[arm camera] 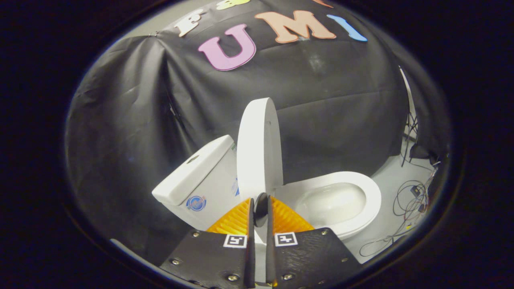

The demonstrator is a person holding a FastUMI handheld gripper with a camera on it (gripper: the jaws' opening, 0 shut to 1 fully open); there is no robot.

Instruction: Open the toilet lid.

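The toilet lid (259, 148) is seen at the centre of the frame, raised to about upright and viewed nearly edge-on, its lower end meeting the bowl at the hinge. Its broad white face is turned toward the cistern (200, 180), which sits at lower left of centre. A gap is visible between lid and cistern, so the lid is judged not yet at rest against it.

The gripper (260, 208) is seen at bottom centre, just below the lid's lower end. Its fingers (249, 224) are held nearly together, with a narrow slot between them. A small dark round part shows in that slot at the tips. Whether this part is pressed from both sides cannot be told, and what it belongs to cannot be told either.

The opening is judged nearly complete. For the remaining travel, the lid is best guided slowly toward the cistern and not released while balanced upright, since it could fall either way. Contact should be kept low and light near the hinge, so that the hinge is not strained. The fingers are to be withdrawn only once the lid is seen leaning back.

To the right of centre, the seat (371, 190) lies down on the bowl. Loose cables (405, 200) are scattered on the pale floor (395, 176) at far right. Black cloth (132, 120) fills the background.
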